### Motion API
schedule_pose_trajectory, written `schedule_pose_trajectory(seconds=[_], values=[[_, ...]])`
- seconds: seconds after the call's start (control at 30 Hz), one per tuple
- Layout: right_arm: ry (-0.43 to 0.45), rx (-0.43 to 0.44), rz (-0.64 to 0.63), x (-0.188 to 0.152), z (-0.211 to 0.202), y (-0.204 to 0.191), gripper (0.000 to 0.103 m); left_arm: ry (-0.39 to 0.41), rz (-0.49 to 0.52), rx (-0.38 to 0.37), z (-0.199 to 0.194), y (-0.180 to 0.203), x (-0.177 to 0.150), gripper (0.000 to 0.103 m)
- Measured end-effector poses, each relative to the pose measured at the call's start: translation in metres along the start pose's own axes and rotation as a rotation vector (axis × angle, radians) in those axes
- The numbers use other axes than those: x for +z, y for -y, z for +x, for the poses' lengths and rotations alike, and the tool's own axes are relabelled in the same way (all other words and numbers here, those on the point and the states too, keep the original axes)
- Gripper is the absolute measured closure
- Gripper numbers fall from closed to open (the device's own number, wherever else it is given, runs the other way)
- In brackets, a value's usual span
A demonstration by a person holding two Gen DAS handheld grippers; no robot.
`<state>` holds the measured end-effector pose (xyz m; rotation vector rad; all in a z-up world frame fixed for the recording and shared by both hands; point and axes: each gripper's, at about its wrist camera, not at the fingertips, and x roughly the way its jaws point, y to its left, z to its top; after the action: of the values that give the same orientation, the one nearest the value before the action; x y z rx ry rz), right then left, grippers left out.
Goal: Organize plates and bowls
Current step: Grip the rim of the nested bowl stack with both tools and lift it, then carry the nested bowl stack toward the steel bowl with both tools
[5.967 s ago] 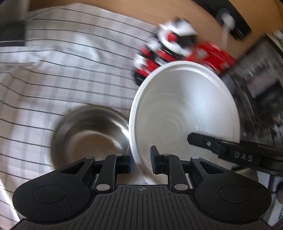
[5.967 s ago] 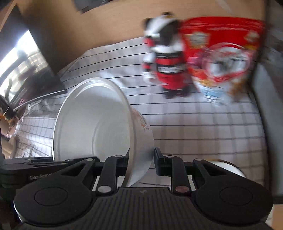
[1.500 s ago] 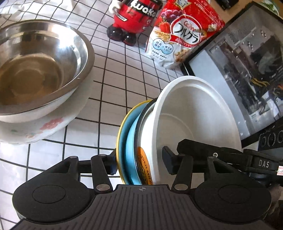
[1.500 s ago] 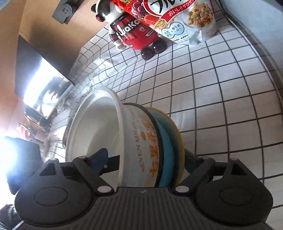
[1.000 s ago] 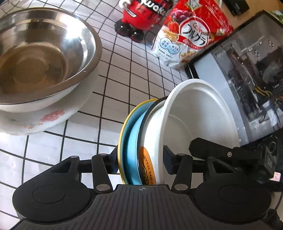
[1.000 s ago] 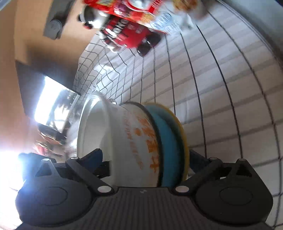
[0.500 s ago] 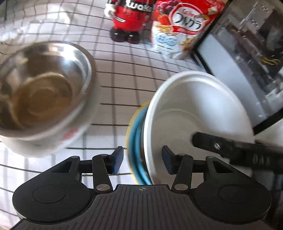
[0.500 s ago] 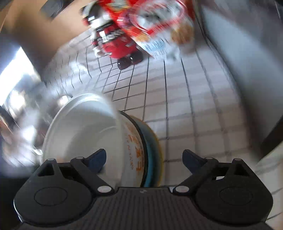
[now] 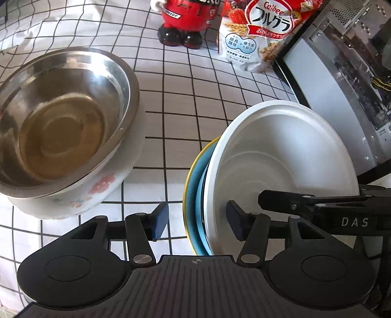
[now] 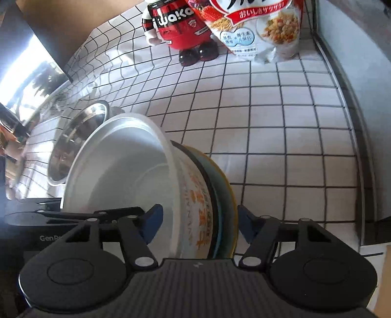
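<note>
A white bowl [image 9: 281, 151] with orange lettering sits in a blue plate [image 9: 199, 188] with a yellow rim. Both grippers straddle this stack from opposite sides. My left gripper [image 9: 195, 220] is open, its left finger clear of the plate's rim and its right finger inside the bowl. My right gripper [image 10: 198, 221] is open too, one finger inside the bowl [image 10: 127, 176], the other just outside the plate [image 10: 226, 203]. A steel bowl [image 9: 61, 117] rests in a white flowered plate [image 9: 102, 190] at the left.
A red mascot figure [image 9: 185, 22] and a cereal bag [image 9: 264, 31] stand at the back of the checked cloth [image 9: 195, 105]. A computer case [image 9: 342, 80] stands close on the right. The steel bowl also shows in the right wrist view [image 10: 75, 139].
Both grippers held the white bowl alone 6 s ago; it now sits in the blue plate. In the last half second the left jaws widened and let go of the rim.
</note>
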<state>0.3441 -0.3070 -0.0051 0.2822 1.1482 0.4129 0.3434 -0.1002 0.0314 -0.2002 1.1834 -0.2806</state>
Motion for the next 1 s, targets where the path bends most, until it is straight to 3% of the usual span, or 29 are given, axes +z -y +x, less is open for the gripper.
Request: schedule_pose_trajectory(seconds=[0.13, 0.23, 0.3, 0.33, 0.43, 0.47, 0.53, 0.77, 1.0], values=[[-0.002, 0.043, 0.048, 0.0, 0.002, 0.006, 0.037, -0.039, -0.035, -0.029, 0.003, -0.006, 0.002, 0.039], [0.018, 0.034, 0.069, -0.003, 0.0, 0.003, 0.036, -0.168, -0.06, -0.145, 0.014, -0.01, -0.003, 0.041], [0.03, 0.021, 0.034, -0.008, -0.002, -0.004, 0.034, -0.162, -0.061, -0.174, 0.013, -0.007, -0.011, 0.043], [0.035, 0.014, 0.01, -0.01, -0.004, -0.008, 0.034, -0.141, -0.036, -0.161, 0.009, -0.003, -0.012, 0.048], [-0.003, 0.054, 0.016, -0.015, -0.004, -0.008, 0.034, -0.088, 0.006, -0.079, -0.002, -0.001, -0.014, 0.051], [-0.016, 0.066, 0.019, -0.016, -0.003, -0.007, 0.035, -0.065, 0.014, -0.056, -0.007, -0.002, -0.015, 0.06], [-0.018, 0.057, 0.008, -0.018, -0.001, -0.006, 0.039, -0.009, 0.031, -0.002, -0.017, -0.006, -0.013, 0.066], [0.072, -0.071, -0.131, -0.002, -0.012, -0.026, 0.037, 0.008, 0.042, 0.06, -0.011, -0.006, -0.007, 0.057], [-0.028, -0.064, -0.157, 0.012, 0.003, -0.025, 0.025, 0.004, -0.029, 0.052, -0.008, -0.016, -0.003, 0.048]])
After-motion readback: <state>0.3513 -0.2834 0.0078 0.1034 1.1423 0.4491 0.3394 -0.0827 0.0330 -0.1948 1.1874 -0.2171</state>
